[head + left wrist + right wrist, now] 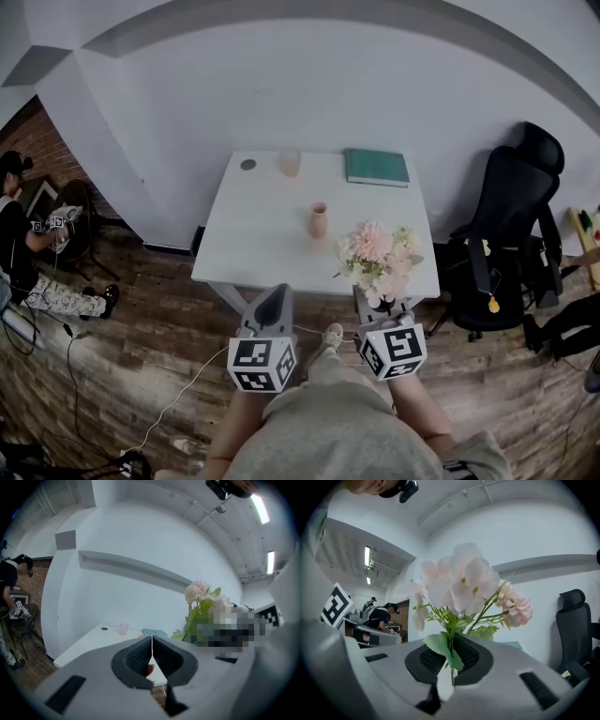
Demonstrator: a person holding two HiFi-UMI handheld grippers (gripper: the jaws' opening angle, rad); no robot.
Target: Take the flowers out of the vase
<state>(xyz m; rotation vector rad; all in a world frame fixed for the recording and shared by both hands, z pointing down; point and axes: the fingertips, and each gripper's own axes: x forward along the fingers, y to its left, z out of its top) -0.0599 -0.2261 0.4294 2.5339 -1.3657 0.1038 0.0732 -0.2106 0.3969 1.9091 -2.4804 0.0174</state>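
We grip the bunch of pale pink artificial flowers with green leaves (459,583) by its stems in our right gripper (451,667), jaws pinched narrow on them. The bunch stands over the near right corner of the white rectangular table (262,225), well apart from the small pink ceramic vase (319,221) at mid-table, which shows no stems. Our left gripper (151,653) is closed on nothing. The lifting-out looks done. Next, we judge, the flowers need lowering onto bare tabletop and a gentle release.

On table (253,234): vase (319,220) mid, cup (290,162) + book (376,167) behind, flowers (380,253) front-R.
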